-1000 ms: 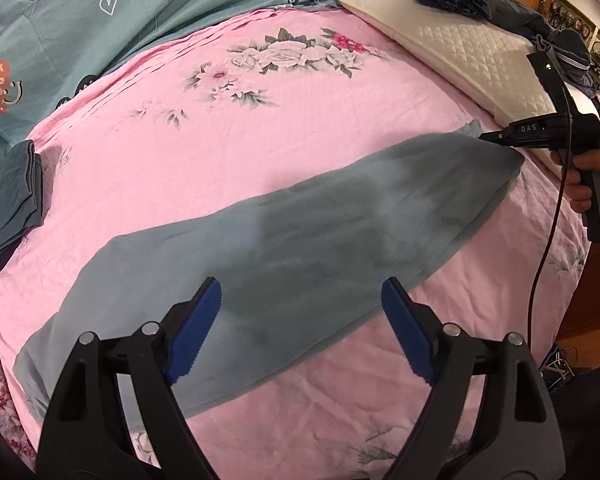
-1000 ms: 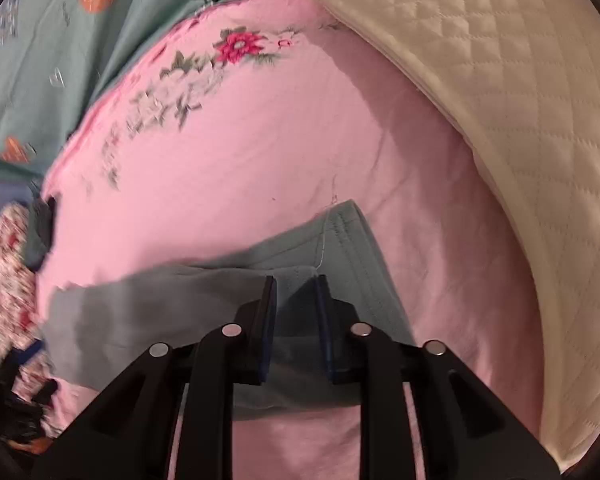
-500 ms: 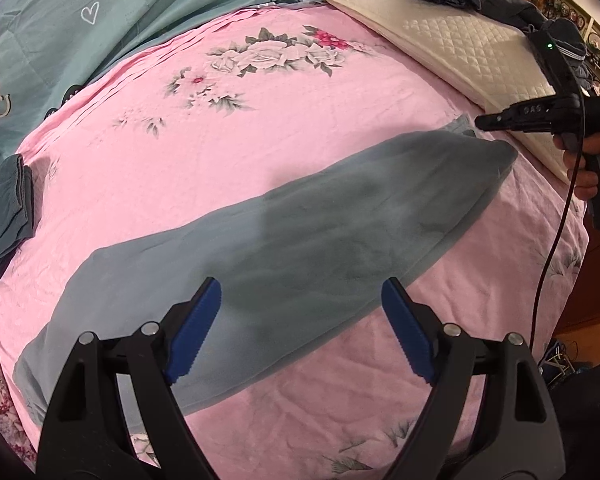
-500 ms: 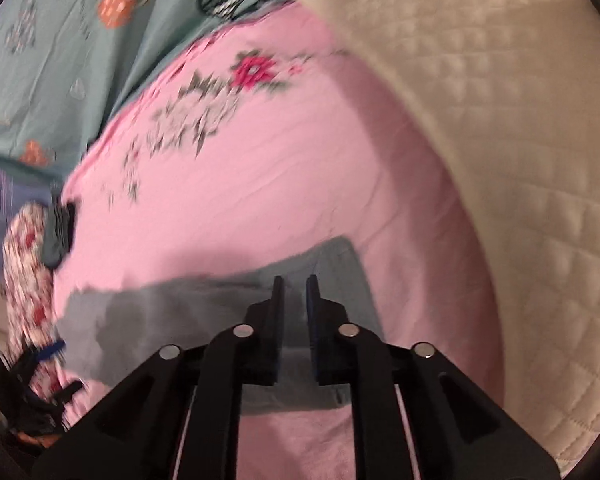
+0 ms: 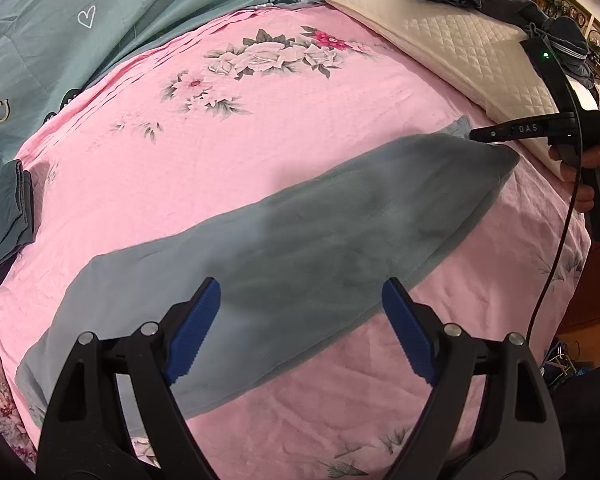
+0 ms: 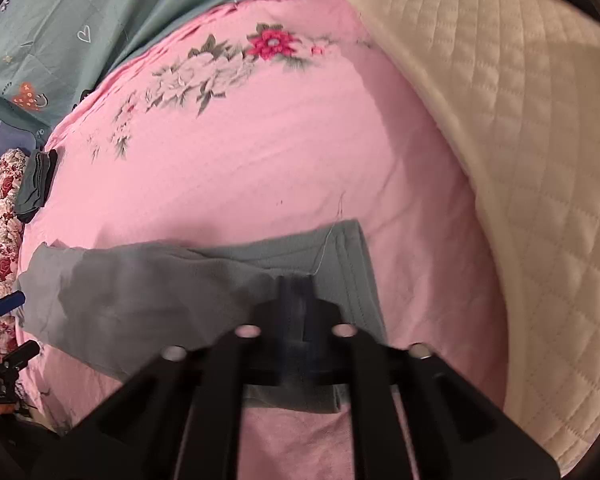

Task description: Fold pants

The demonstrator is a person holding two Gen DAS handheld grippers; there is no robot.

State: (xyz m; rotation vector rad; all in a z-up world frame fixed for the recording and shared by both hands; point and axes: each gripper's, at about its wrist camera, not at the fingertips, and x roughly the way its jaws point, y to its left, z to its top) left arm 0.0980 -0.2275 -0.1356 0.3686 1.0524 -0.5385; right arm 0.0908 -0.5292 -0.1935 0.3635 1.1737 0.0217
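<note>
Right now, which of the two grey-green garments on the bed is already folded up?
The small stack at the pink sheet's far left edge is folded into a compact bundle. The other, the pants, lies stretched out long across the middle.

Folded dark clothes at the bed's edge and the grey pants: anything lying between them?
Nothing: in the left wrist view only bare pink floral sheet separates the folded dark clothes from the grey pants.
</note>
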